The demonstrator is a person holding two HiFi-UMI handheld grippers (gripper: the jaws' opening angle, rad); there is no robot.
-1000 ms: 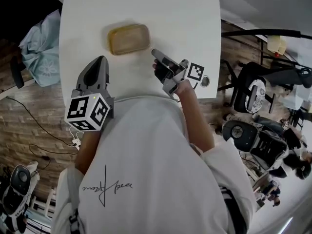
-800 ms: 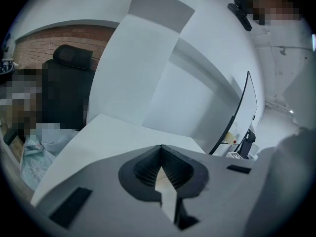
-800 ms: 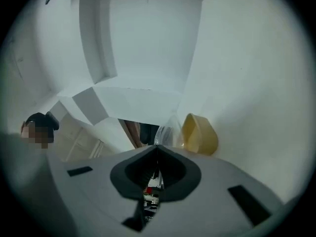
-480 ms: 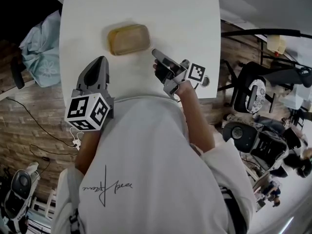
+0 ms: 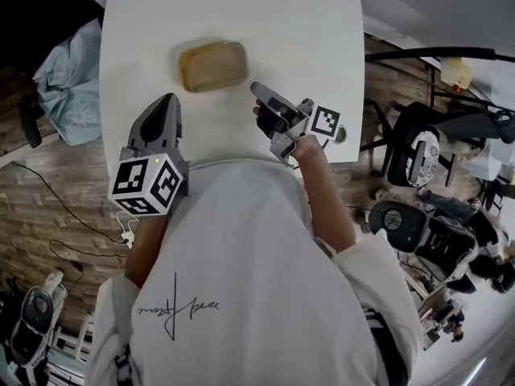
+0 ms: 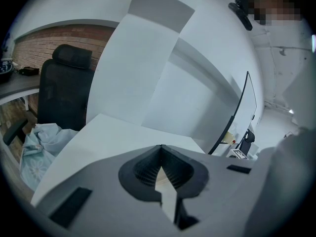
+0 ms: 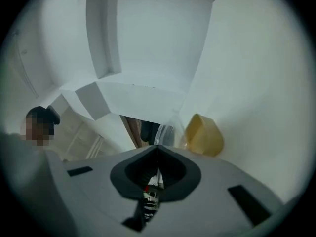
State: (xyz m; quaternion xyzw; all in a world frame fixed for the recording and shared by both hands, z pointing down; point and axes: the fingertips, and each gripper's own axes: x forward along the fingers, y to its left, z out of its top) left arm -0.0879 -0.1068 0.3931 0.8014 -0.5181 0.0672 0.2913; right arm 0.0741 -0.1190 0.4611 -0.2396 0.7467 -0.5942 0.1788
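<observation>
Our left hand-held gripper (image 5: 166, 99) and right hand-held gripper (image 5: 257, 88) hover with jaws pressed together, apparently empty, barely moved since a second ago. The yellow tub (image 5: 212, 64) sits untouched on the bench (image 5: 306, 30) just ahead, between them.

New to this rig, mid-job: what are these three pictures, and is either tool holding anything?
No robot arm here: a person holds a two-jaw gripper in each hand. The head view comes from a camera on the person's head, looking steeply down; the two gripper views come from cameras riding on each gripper, looking along its jaws. The left gripper is over the near left part of the white table; the right gripper points toward a yellow container lying on it. In both gripper views the jaws meet at the tips with nothing between them, so neither holds anything.
</observation>
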